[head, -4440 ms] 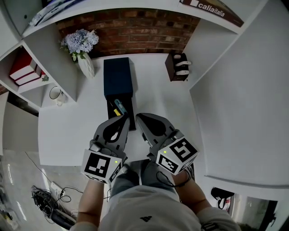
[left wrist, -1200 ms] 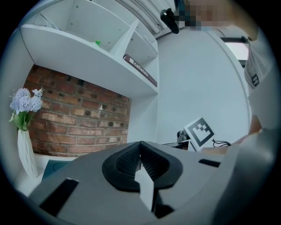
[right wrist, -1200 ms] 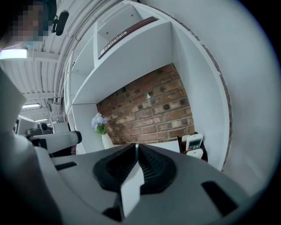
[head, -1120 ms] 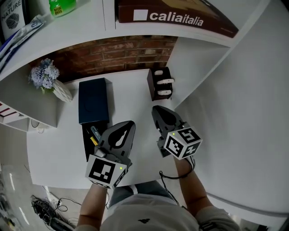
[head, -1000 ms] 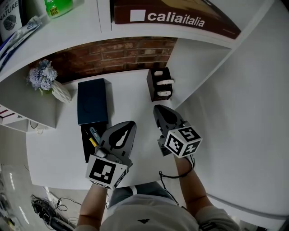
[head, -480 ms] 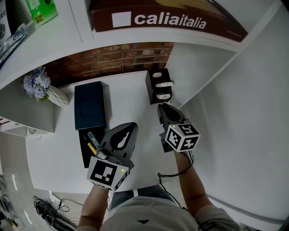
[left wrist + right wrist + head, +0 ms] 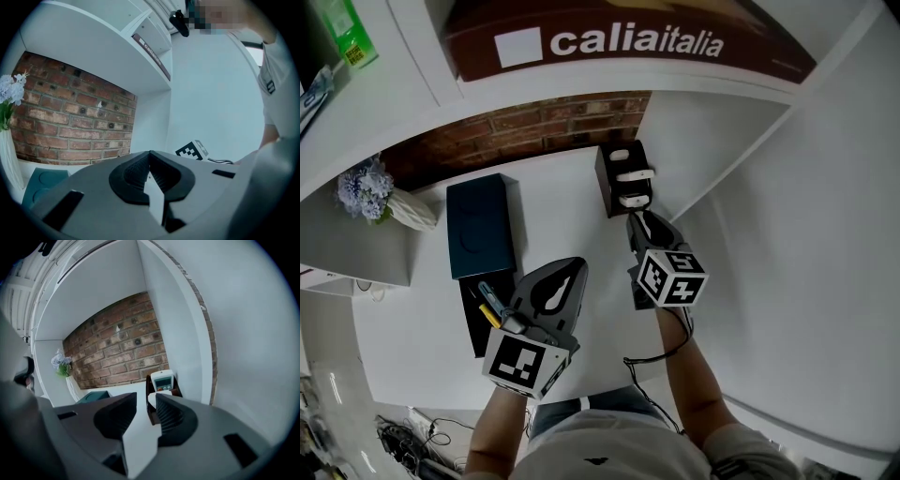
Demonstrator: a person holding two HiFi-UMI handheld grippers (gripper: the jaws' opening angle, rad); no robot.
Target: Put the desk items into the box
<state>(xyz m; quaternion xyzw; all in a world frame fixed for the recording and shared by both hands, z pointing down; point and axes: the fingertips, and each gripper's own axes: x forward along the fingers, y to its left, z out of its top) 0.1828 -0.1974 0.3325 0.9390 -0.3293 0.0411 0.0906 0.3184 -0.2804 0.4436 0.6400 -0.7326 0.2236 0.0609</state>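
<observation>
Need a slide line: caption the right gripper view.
Right gripper, its empty jaws just opening, aims at the dark holder with white remotes.

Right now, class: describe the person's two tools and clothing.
The left tool and right tool are grey tapering shells with black ribbed pads, each bearing a white cube of black square markers. A black cable trails from the right one. The person's top is pale.
</observation>
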